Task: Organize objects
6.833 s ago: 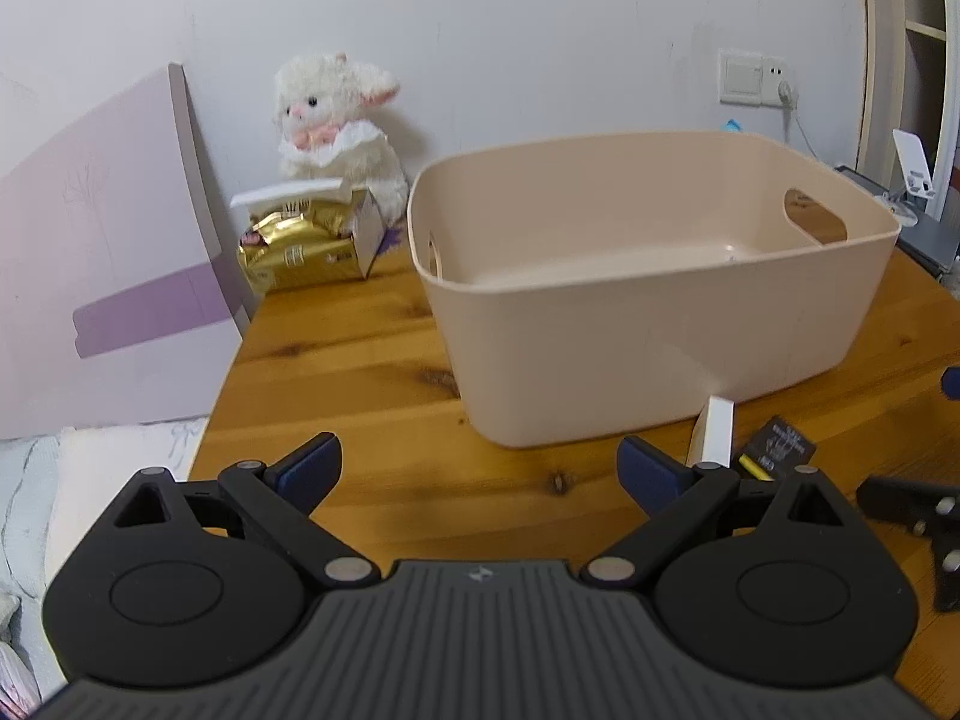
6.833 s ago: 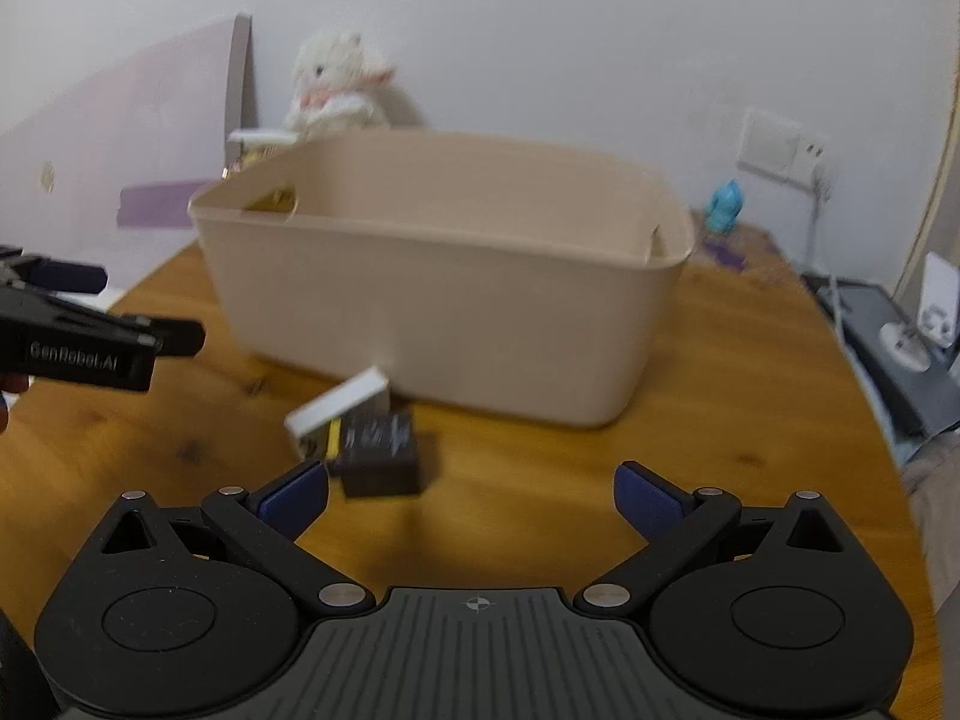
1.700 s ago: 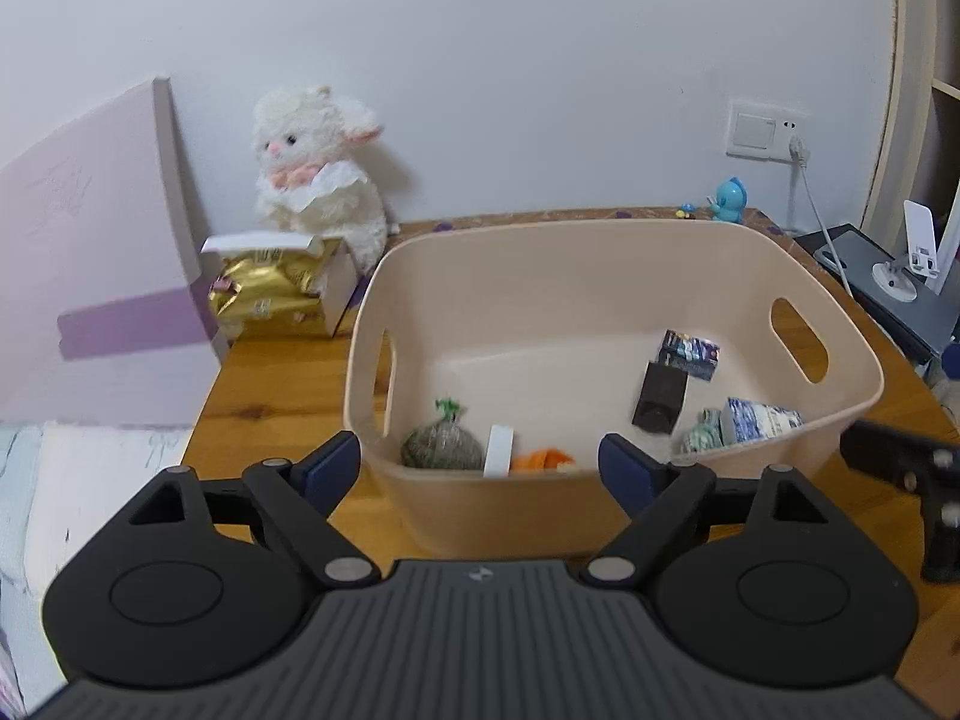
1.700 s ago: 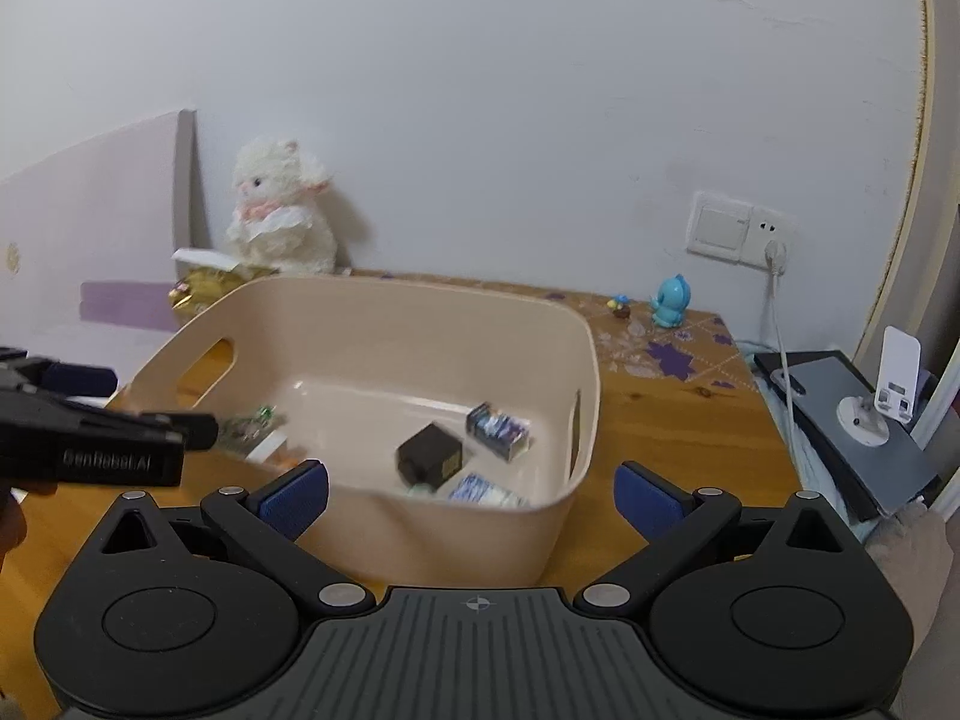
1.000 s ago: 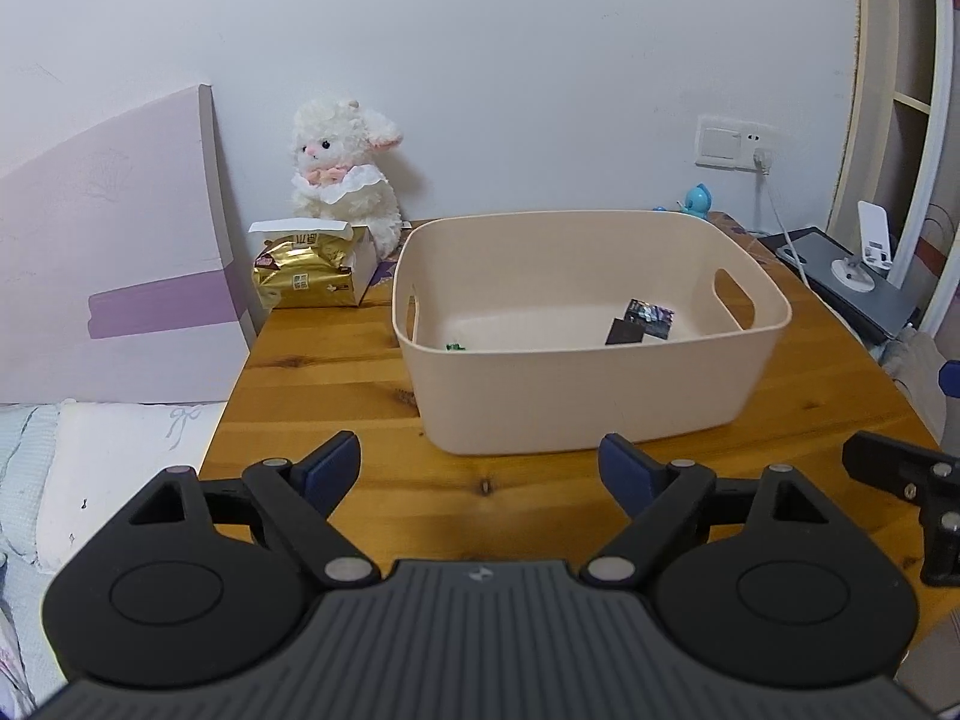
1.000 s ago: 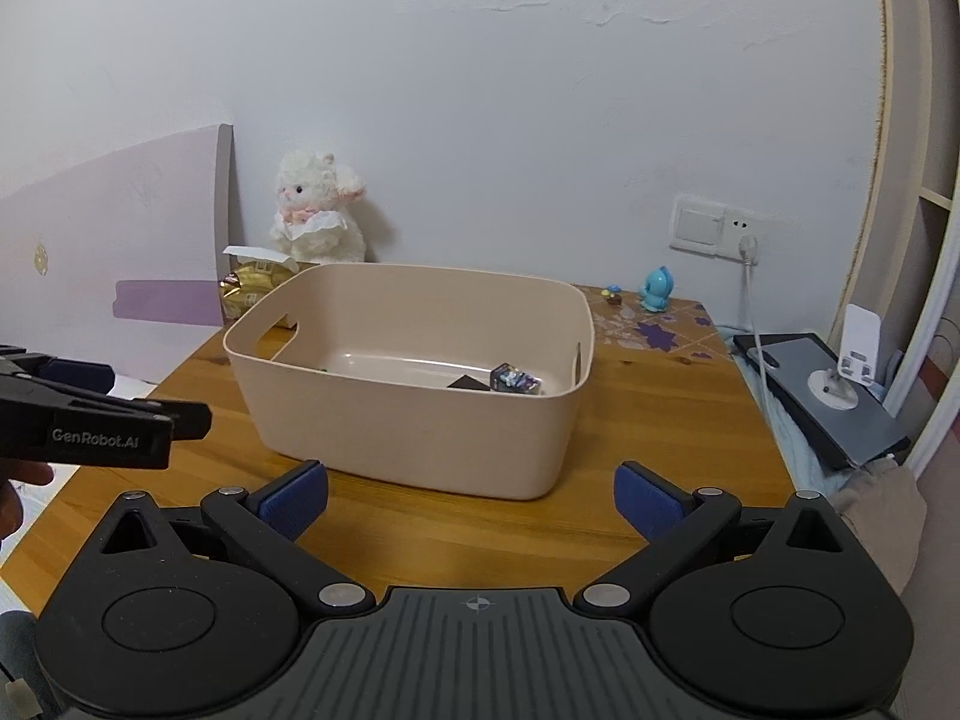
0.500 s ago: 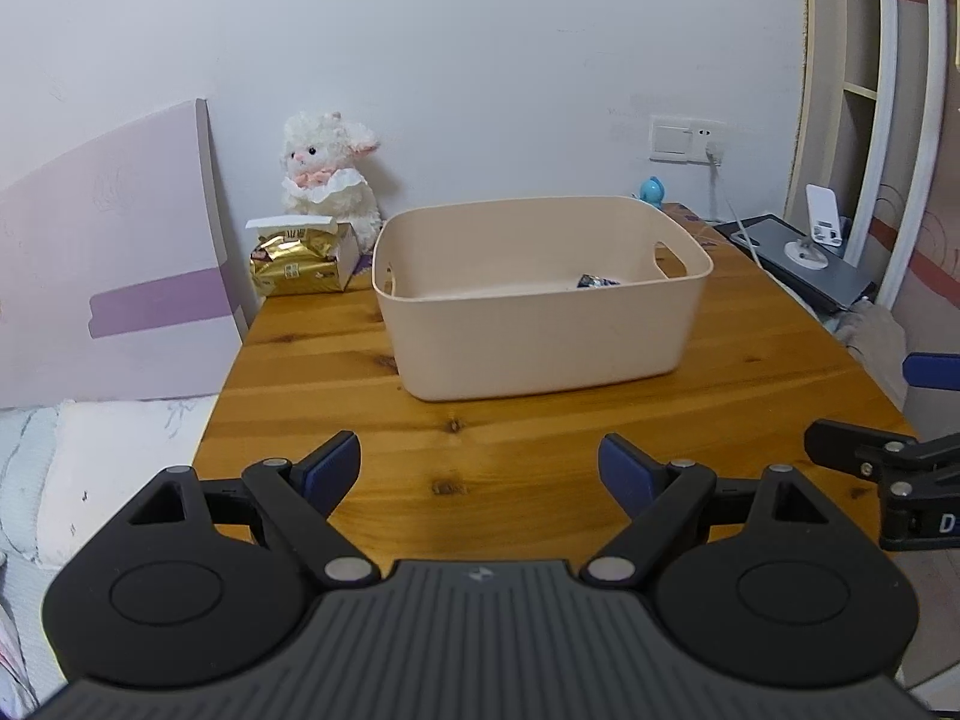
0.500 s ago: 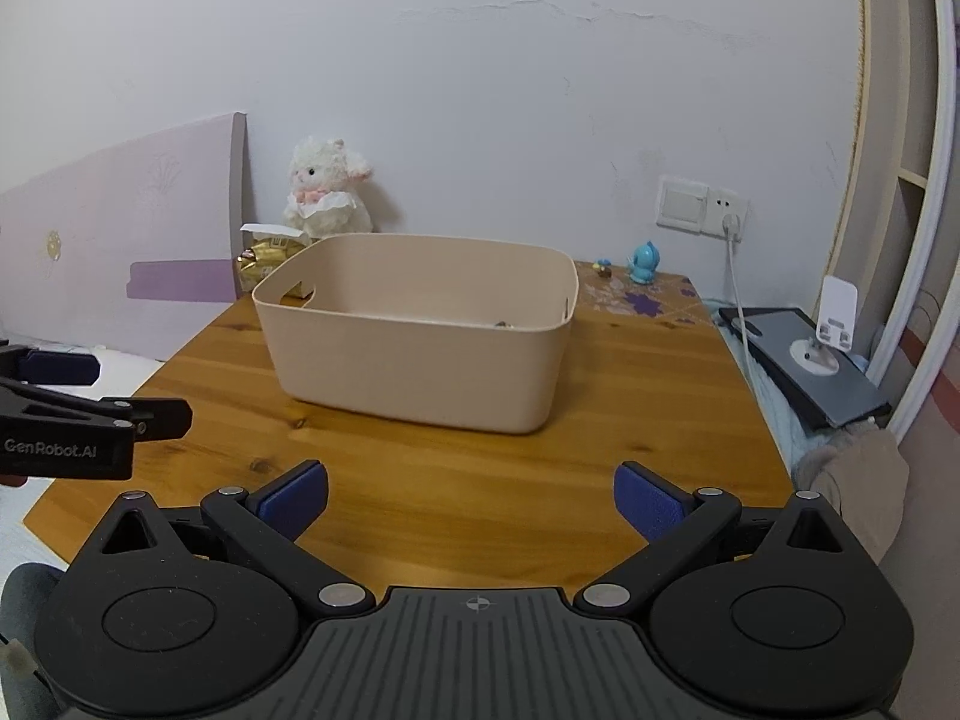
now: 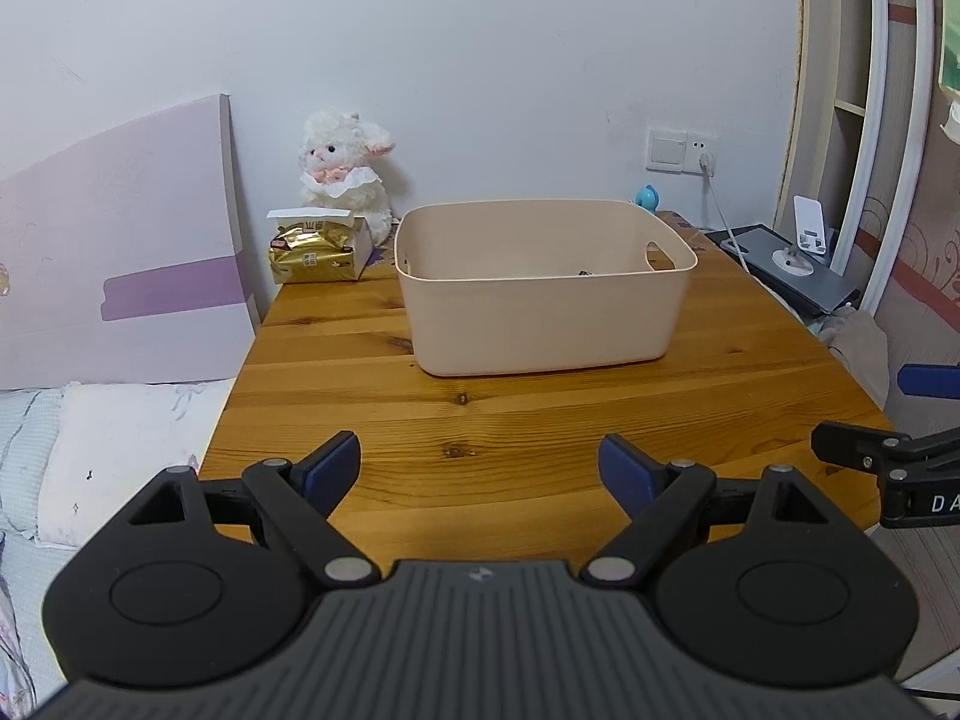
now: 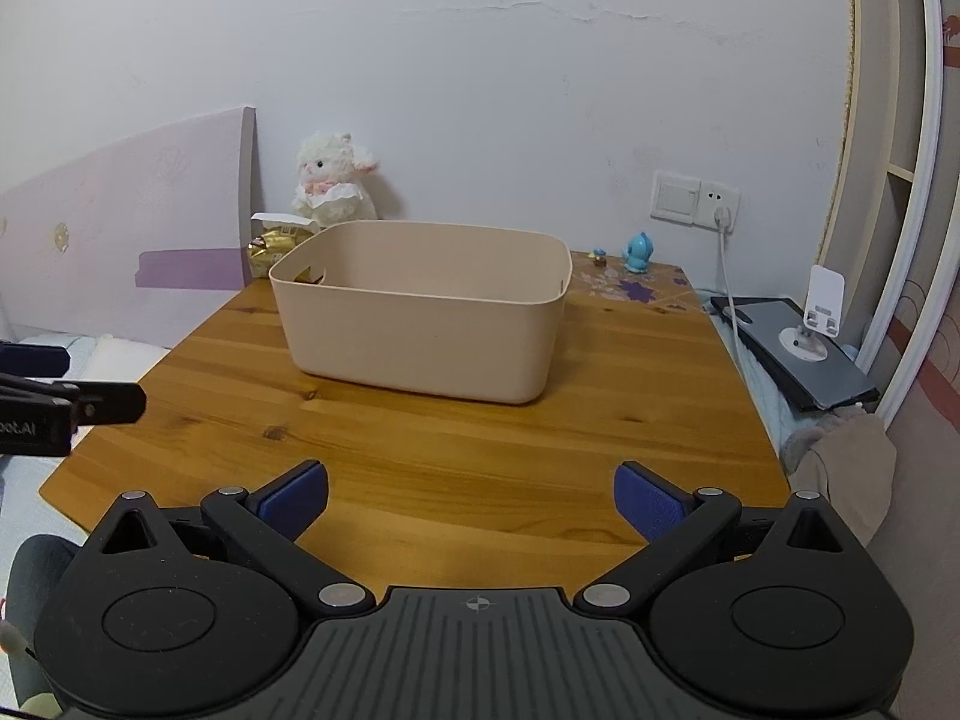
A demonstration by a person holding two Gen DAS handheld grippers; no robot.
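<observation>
Both tongs have backed well off from the bin (image 9: 543, 324) in the last second or so: left tongs (image 9: 480, 468) and right tongs (image 10: 471, 501) hang wide and empty over the near bench (image 9: 540, 420) edge. Sorting looks done, I think; only a dark scrap shows over the rim. Nothing blocks the way: plush lamb (image 9: 342, 171), gold tissue box (image 9: 315, 246), blue figurine (image 10: 636, 252) sit at the back.

A home bedroom: bed with pillow (image 9: 114, 438) at 9 o'clock beside the wooden counter (image 9: 540, 420), plush lamb (image 9: 345, 171) at 11, shelving (image 9: 864, 120) at 2.
</observation>
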